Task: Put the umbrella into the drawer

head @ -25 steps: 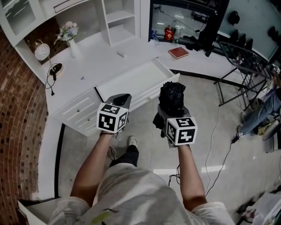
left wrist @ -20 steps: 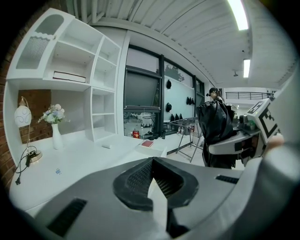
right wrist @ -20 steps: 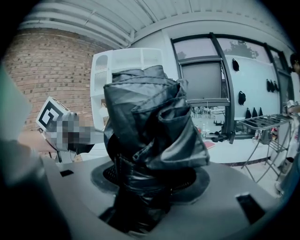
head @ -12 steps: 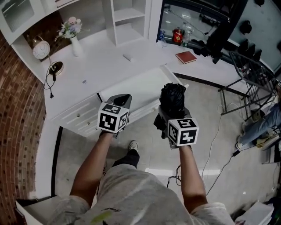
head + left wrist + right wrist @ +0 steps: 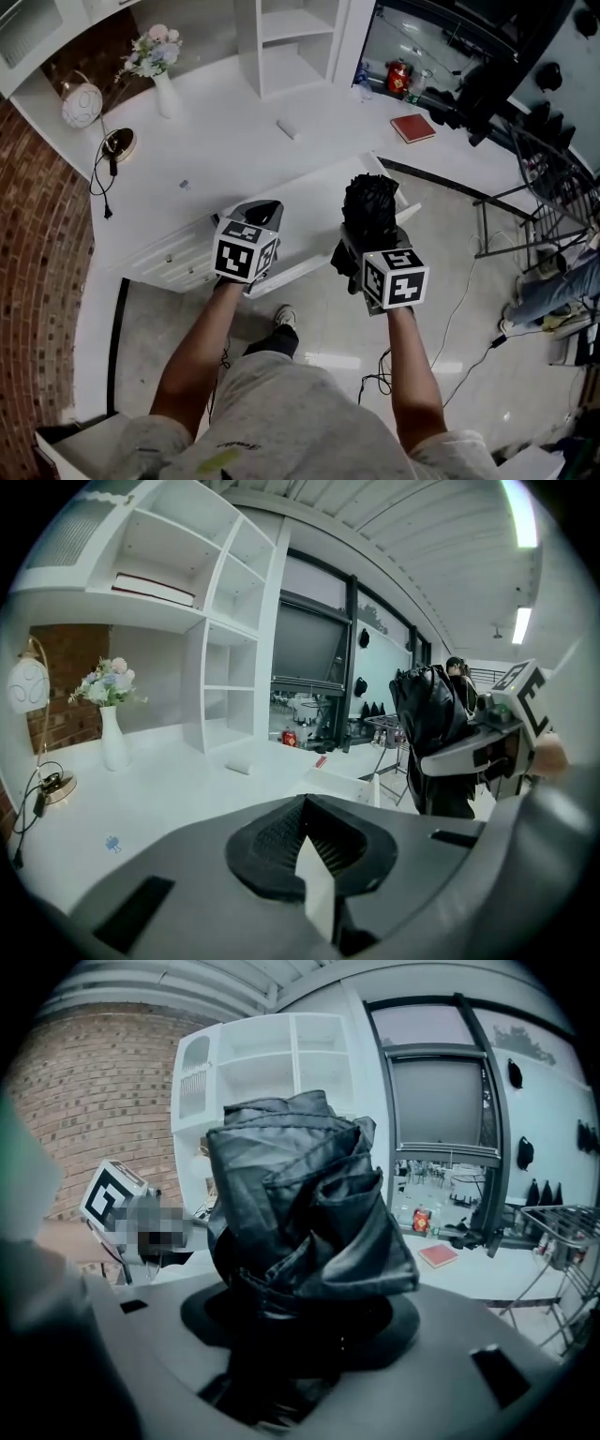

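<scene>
My right gripper (image 5: 367, 246) is clenched on the folded black umbrella (image 5: 368, 204), which stands upright out of the jaws, bunched fabric uppermost. In the head view the umbrella overlaps the right part of the open white drawer (image 5: 314, 197) and is not inside it. My left gripper (image 5: 255, 214) has its jaws pressed together on nothing, alongside the right one, over the drawer's left part.

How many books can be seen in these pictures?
2. A red book lies at the desk's far right end. A second book, it seems, lies flat on an upper shelf. More may be hidden in the shelves.
</scene>
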